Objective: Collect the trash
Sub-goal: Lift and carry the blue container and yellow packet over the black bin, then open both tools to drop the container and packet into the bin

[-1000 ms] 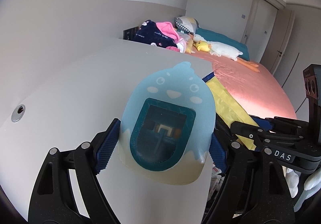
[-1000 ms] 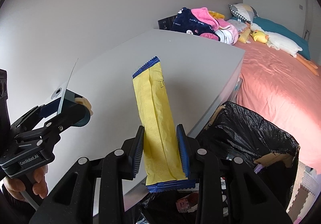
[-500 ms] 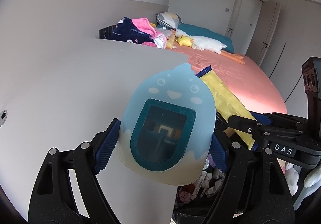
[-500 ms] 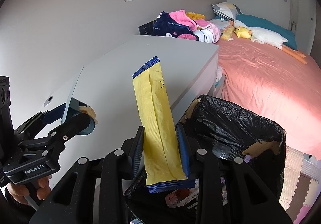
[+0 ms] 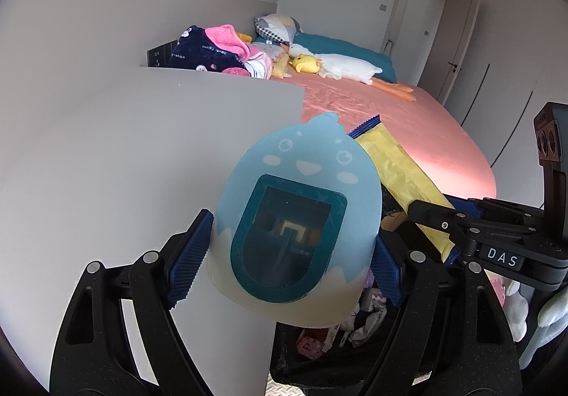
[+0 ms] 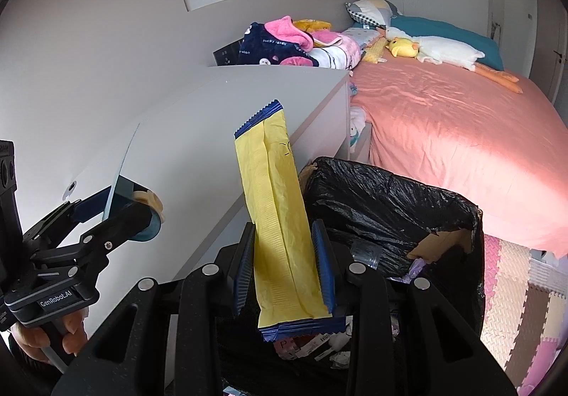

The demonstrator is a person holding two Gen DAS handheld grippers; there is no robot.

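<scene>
My left gripper (image 5: 287, 264) is shut on a light-blue card package (image 5: 298, 218) with a cartoon face and a teal window, held upright at the white dresser's edge; it also shows in the right wrist view (image 6: 131, 204). My right gripper (image 6: 284, 264) is shut on a long yellow wrapper (image 6: 280, 218) with blue ends, held upright over the near rim of the trash bin (image 6: 383, 193), which is lined with a black bag and holds scraps. The wrapper also shows in the left wrist view (image 5: 401, 168), to the right of the package.
A white dresser (image 6: 198, 133) stands to the left of the bin. A bed with a pink sheet (image 6: 443, 126) lies beyond, with clothes (image 6: 284, 44), pillows and a plush goose (image 6: 440, 51). Foam floor mats (image 6: 514, 296) lie at the right.
Both grippers have moved right, off the dresser top toward the bin, each still holding its item. The bin has come into fuller view below the right gripper.
</scene>
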